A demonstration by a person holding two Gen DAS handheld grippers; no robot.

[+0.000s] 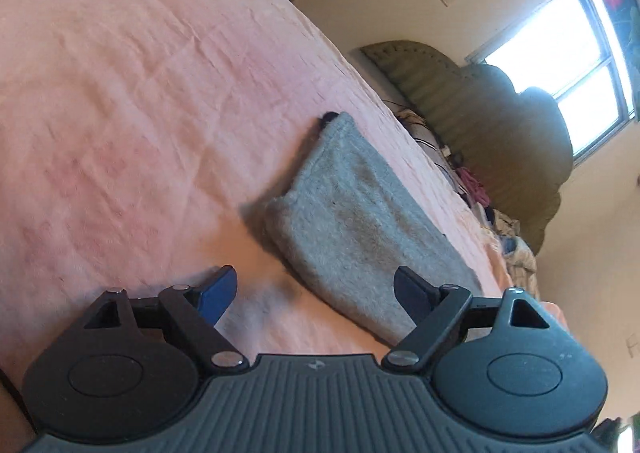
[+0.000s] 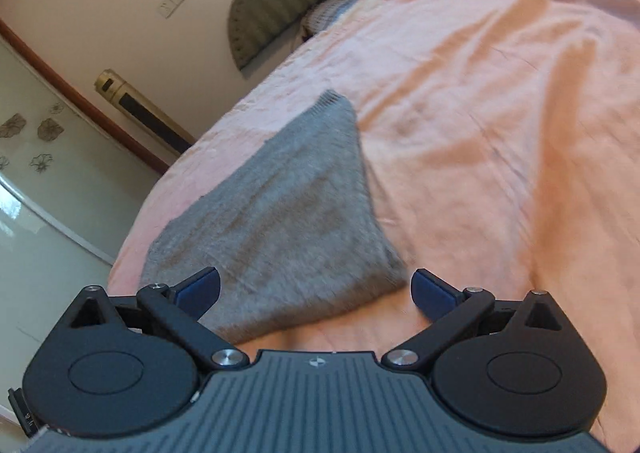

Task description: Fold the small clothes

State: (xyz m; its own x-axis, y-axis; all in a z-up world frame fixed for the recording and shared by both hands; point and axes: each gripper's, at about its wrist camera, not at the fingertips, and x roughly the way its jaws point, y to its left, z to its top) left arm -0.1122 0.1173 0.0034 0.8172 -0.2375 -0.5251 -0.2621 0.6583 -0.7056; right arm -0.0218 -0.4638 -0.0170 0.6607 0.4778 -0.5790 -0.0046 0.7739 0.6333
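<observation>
A pink bedspread (image 2: 500, 101) covers the bed. On it, near one side edge, lies a folded grey garment (image 2: 276, 221), flat. Above it hang the right gripper (image 2: 316, 293) and left gripper (image 1: 316, 293), both spread wide, pinching nothing.

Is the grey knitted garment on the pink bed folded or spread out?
Folded. The grey garment lies on the pink bedsheet as a compact, thick wedge with doubled edges, no sleeves or legs spread. Both grippers are open, holding nothing.
</observation>
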